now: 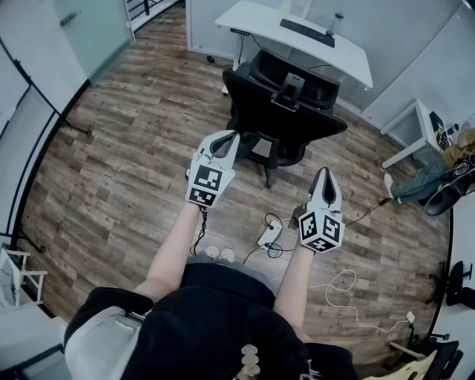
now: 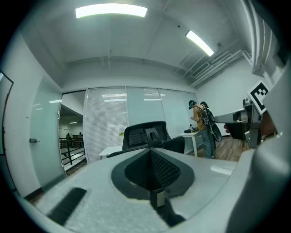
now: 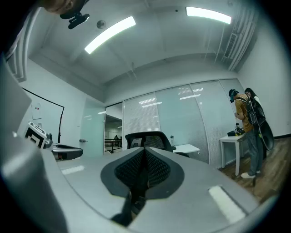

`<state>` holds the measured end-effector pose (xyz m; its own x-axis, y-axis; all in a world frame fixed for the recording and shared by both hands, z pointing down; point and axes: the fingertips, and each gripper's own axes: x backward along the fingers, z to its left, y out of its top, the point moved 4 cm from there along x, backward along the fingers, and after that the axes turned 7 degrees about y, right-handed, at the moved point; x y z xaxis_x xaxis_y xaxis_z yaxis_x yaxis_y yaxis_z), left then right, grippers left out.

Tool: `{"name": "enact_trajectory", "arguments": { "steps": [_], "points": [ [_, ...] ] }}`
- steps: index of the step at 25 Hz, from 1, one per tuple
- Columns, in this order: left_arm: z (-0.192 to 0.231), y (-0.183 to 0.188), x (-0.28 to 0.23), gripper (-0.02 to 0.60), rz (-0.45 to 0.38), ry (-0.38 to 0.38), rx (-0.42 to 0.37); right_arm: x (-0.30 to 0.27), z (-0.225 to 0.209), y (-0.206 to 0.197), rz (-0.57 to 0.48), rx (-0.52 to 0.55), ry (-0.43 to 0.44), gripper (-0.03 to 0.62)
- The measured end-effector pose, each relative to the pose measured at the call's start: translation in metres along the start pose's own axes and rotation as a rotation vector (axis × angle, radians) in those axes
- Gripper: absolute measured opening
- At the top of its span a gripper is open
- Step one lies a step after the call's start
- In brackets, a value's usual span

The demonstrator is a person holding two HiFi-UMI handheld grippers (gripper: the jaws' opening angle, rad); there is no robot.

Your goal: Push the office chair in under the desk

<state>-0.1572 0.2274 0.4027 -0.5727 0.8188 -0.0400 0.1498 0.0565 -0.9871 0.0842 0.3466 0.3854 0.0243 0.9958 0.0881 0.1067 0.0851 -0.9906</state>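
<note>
The left claw (image 1: 231, 136) is closed, its 2 jaws pressed together with nothing between them, as its own view shows (image 2: 150, 151). The right claw (image 1: 324, 173) is likewise closed and empty (image 3: 144, 151). Both are held out level, side by side and apart from each other, and both aim at the office chair (image 1: 286, 111).

The black chair stands ahead of the claws and neither touches it. Its backrest faces the person, seen in the left gripper view (image 2: 145, 135) and the right gripper view (image 3: 148, 136). Its seat faces the white table (image 1: 252, 18) and lies close to the table's front edge.

A dark keyboard (image 1: 306, 32) and a bottle (image 1: 338, 22) stand on the table. On the wooden floor (image 1: 133, 171) between the claws lies a white power strip (image 1: 268, 234) with cables. A person (image 3: 248, 132) stands at a small side table (image 3: 234, 143) on the right.
</note>
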Motion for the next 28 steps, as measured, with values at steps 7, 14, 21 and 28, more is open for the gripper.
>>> {"name": "enact_trajectory", "arguments": {
  "steps": [7,14,21,28],
  "points": [
    [0.001,-0.002,0.003,0.008,0.009,0.008,-0.002,0.001,0.002,-0.001,0.002,-0.006,0.011,0.011],
    [0.0,-0.003,0.003,0.008,0.012,0.009,-0.002,0.001,0.002,-0.002,0.003,-0.009,0.016,0.011],
    [-0.007,-0.005,0.0,0.008,0.023,-0.001,-0.005,0.004,-0.003,-0.005,-0.004,-0.039,0.024,0.011],
    [-0.011,-0.01,-0.002,0.009,0.031,-0.009,0.005,0.001,-0.004,-0.012,0.009,-0.045,0.029,0.011]
  ]
}}
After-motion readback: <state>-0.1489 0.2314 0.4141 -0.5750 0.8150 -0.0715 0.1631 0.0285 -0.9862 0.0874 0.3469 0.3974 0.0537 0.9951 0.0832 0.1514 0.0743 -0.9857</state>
